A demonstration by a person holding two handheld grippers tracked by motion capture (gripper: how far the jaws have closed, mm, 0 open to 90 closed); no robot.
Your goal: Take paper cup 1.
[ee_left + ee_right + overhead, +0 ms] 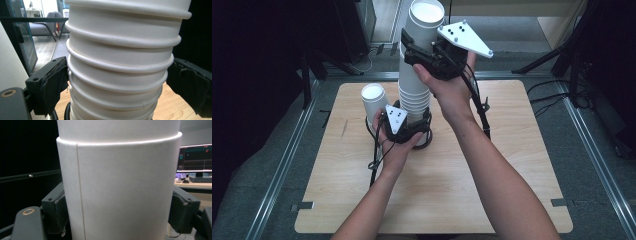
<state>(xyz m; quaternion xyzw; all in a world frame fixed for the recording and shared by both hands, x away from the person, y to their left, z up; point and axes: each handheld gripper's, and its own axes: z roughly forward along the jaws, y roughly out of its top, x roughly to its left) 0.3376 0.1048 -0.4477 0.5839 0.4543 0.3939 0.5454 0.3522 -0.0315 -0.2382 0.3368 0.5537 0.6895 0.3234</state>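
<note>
A tall stack of white paper cups [413, 95] stands near the middle of the wooden table [437, 190]. My left gripper [412, 122] is shut on the stack low down. In the left gripper view its black pads [53, 85] press both sides of the ribbed stack [120, 62]. My right gripper [422, 50] is shut on the top cup [426, 22], high above the table. The right gripper view has that cup's smooth wall [120, 190] between the jaws of my right gripper [120, 212]. A single white cup [373, 100] stands upright just left of the stack.
A dark ring [424, 142] lies at the foot of the stack. Metal rails [287, 160] run along the table's sides, and tripod legs [544, 60] stand beyond the far right corner. Cables [479, 107] trail from both grippers.
</note>
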